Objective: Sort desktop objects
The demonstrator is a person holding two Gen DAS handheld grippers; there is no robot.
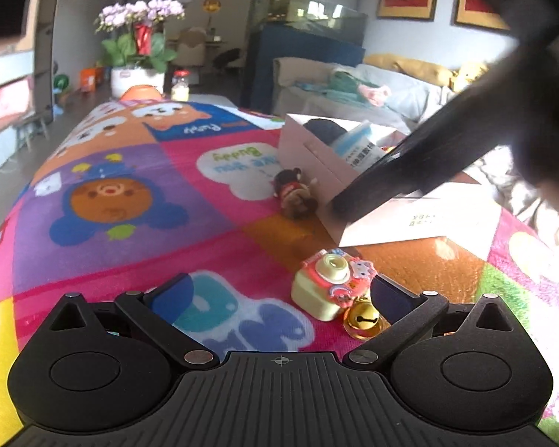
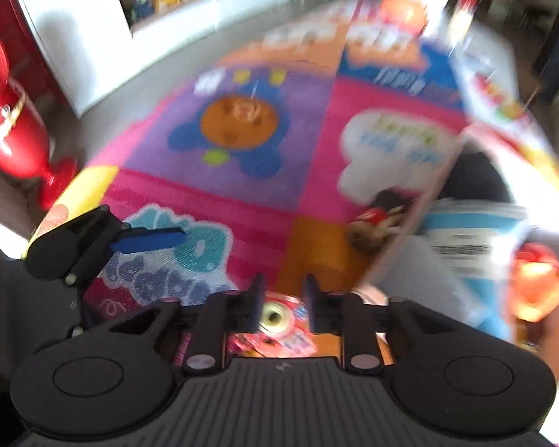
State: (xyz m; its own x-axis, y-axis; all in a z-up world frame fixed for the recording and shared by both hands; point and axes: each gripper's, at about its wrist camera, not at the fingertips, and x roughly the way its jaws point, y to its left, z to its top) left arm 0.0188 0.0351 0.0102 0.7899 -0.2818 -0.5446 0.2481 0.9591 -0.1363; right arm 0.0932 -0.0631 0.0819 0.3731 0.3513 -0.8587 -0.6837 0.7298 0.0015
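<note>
A yellow and pink toy camera keychain (image 1: 326,285) with a gold bell (image 1: 361,320) lies on the colourful cartoon tablecloth (image 1: 130,193), just inside the right finger of my open, empty left gripper (image 1: 279,294). In the blurred right wrist view, my right gripper (image 2: 281,303) hangs above the toy camera (image 2: 277,316), fingers part open on either side of it, apart from it. A small brown plush monkey (image 1: 294,193) lies against the white box (image 1: 316,156), which holds a blue and white tube (image 1: 357,141), a dark item and a red-orange item (image 2: 536,283). The right gripper shows as a dark blur (image 1: 428,156) over the box.
A white box lid (image 1: 421,219) lies beside the box. At the far table end stand a flower pot (image 1: 138,74), an orange bowl and a jar (image 1: 180,85). A sofa (image 1: 372,89) is at right; a red vase (image 2: 15,130) stands off the table's left.
</note>
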